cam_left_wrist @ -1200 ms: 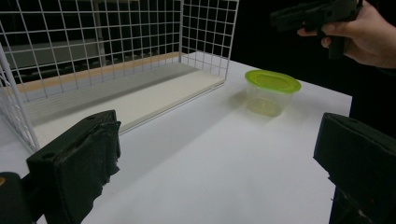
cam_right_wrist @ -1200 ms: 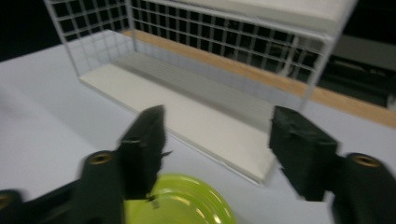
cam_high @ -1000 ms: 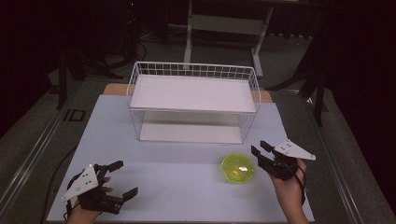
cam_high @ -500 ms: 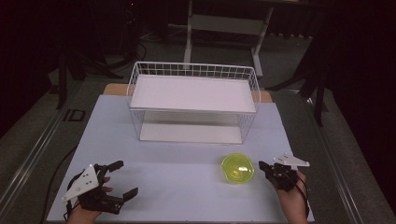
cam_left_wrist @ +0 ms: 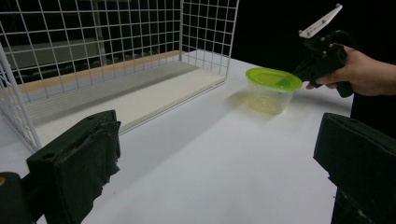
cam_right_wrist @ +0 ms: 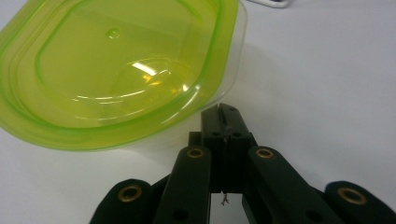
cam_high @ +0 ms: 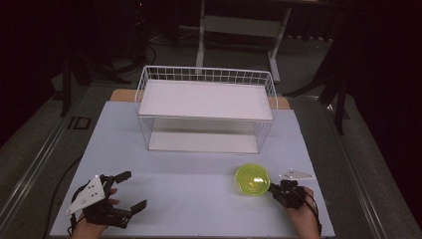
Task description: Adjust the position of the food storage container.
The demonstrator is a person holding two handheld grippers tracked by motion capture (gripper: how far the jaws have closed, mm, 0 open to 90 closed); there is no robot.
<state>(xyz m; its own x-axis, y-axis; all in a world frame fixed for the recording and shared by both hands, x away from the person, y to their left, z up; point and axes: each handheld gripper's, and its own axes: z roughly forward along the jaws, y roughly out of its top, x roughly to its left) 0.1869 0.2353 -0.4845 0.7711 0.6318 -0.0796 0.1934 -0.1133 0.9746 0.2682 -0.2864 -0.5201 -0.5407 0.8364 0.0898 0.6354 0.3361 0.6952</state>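
Observation:
A clear tub with a yellow-green lid [cam_high: 252,179] stands on the white table [cam_high: 189,179] at the front right. My right gripper [cam_high: 272,188] lies low just right of it, shut, its tips against the tub's side under the lid's rim. In the right gripper view the jaws [cam_right_wrist: 223,112] are pressed together beside the lid [cam_right_wrist: 116,65], with nothing visible between them. My left gripper [cam_high: 136,189] rests at the front left, open and empty. In the left gripper view its wide-apart jaws [cam_left_wrist: 219,158] frame the tub [cam_left_wrist: 271,86] and the right gripper [cam_left_wrist: 299,74] behind it.
A white wire basket rack [cam_high: 206,74] with an upper shelf and a lower board stands at the back middle of the table, its mesh [cam_left_wrist: 205,28] close in the left gripper view. Dark floor and table legs lie beyond.
The right gripper has sunk toward the table and its jaws went from open to shut beside the tub. The left gripper has kept still.

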